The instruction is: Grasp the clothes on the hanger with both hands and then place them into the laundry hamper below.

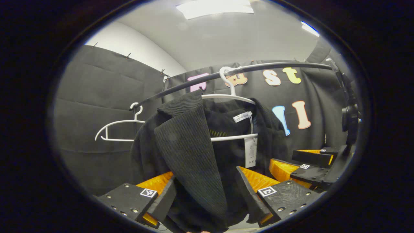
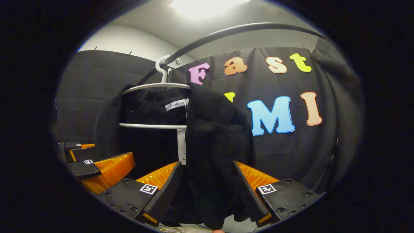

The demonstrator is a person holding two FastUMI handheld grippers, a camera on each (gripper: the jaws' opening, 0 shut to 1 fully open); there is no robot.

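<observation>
Garment point(image 1: 190, 152) hem hidden between both tools' fingers point(image 1: 249, 191)

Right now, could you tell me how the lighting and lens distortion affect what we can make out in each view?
Left gripper view: the ceiling light blows out to white, the straight rail bows into an arc, and the black garment keeps its ribbed texture. Right gripper view: glare from the ceiling light is stronger, the garment is nearly featureless black, and the white hanger stands out sharply.
</observation>
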